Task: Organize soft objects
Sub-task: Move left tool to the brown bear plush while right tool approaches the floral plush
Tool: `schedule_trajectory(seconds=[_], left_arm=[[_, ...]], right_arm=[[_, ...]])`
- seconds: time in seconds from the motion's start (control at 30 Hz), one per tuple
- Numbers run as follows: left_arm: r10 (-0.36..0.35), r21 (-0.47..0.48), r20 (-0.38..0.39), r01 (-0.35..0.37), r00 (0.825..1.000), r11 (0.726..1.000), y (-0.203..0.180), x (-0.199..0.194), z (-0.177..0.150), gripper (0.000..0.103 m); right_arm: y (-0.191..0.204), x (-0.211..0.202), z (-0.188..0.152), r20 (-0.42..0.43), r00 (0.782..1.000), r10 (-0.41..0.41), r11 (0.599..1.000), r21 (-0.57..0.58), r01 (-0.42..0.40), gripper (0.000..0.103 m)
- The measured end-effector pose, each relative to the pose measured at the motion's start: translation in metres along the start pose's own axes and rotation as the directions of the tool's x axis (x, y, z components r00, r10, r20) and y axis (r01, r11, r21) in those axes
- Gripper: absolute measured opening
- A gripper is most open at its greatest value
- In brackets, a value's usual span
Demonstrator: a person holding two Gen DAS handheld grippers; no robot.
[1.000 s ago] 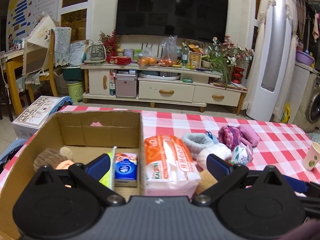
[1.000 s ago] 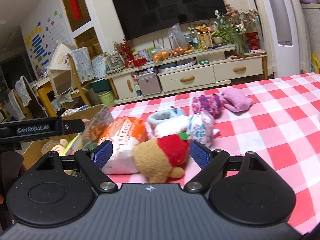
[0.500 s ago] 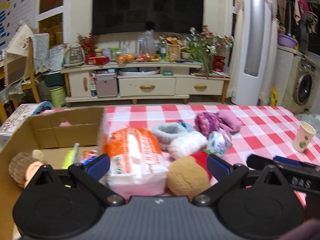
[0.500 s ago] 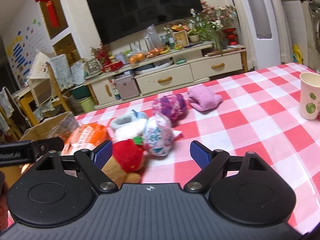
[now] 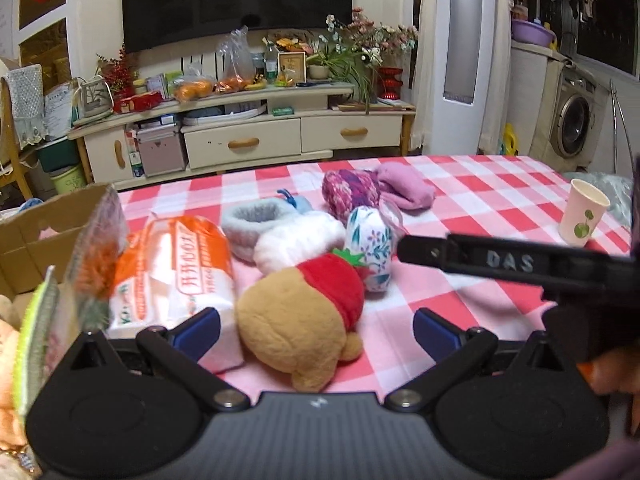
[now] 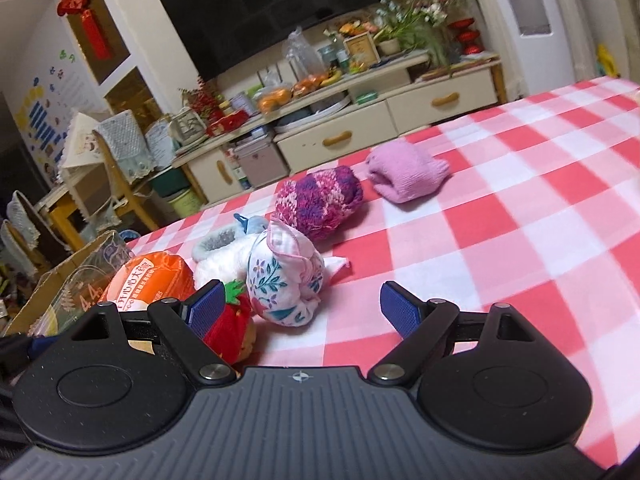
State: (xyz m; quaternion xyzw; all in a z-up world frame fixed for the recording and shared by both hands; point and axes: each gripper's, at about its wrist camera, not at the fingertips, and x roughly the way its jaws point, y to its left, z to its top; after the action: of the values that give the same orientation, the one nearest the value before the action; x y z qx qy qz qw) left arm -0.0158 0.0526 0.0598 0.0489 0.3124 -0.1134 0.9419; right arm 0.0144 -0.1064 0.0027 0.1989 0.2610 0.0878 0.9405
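Plush toy (image 5: pixel 304 316) between parted left gripper (image 5: pixel 316 326) jaws, right gripper (image 6: pixel 300 306) spread, bare tablecloth (image 6: pixel 520 240) rightward

Background's pretty busy: straight ahead past both claws there's a big black flat-screen TV (image 5: pixel 236 0) over a cream TV cabinet with wooden handles (image 5: pixel 244 136). Far off right of the left claw sits a white paper cup with a green sprout print (image 5: pixel 585 212) and a front-loading washing machine (image 5: pixel 574 125).
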Motion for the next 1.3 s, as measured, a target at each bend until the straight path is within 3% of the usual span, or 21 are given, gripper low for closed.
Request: schedule_trajectory(seconds=[0.33, 0.53, 0.73, 0.83, 1.03, 1.3], left_arm=[[-0.027, -0.045, -0.018, 0.026, 0.999, 0.999, -0.005, 0.027, -0.004, 0.102], [-0.015, -0.023, -0.006, 0.015, 1.0, 1.0, -0.01, 0.032, -0.003, 0.102], [-0.138, -0.009, -0.034, 0.137, 0.99, 0.99, -0.025, 0.027, -0.005, 0.102], [-0.16, 0.001, -0.045, 0.161, 0.986, 0.987, -0.027, 0.024, -0.004, 0.102], [-0.069, 0.002, -0.023, 0.069, 0.997, 0.998, -0.018, 0.033, 0.004, 0.102], [-0.058, 0.0, -0.039, 0.058, 0.998, 0.998, -0.015, 0.058, 0.01, 0.102]], right_arm=[[-0.007, 0.027, 0.019, -0.055, 0.995, 0.085, 0.996, -0.033, -0.087, 0.103], [-0.009, 0.047, 0.024, -0.086, 0.989, 0.122, 0.991, -0.05, -0.127, 0.103], [-0.016, 0.055, 0.029, -0.125, 0.99, 0.065, 0.99, -0.115, -0.079, 0.103], [-0.026, 0.051, 0.035, -0.114, 0.991, 0.064, 0.993, -0.092, -0.074, 0.103], [-0.029, 0.055, 0.039, -0.112, 0.989, 0.096, 0.992, -0.074, -0.104, 0.103], [-0.028, 0.057, 0.034, -0.122, 0.989, 0.083, 0.992, -0.088, -0.095, 0.103]])
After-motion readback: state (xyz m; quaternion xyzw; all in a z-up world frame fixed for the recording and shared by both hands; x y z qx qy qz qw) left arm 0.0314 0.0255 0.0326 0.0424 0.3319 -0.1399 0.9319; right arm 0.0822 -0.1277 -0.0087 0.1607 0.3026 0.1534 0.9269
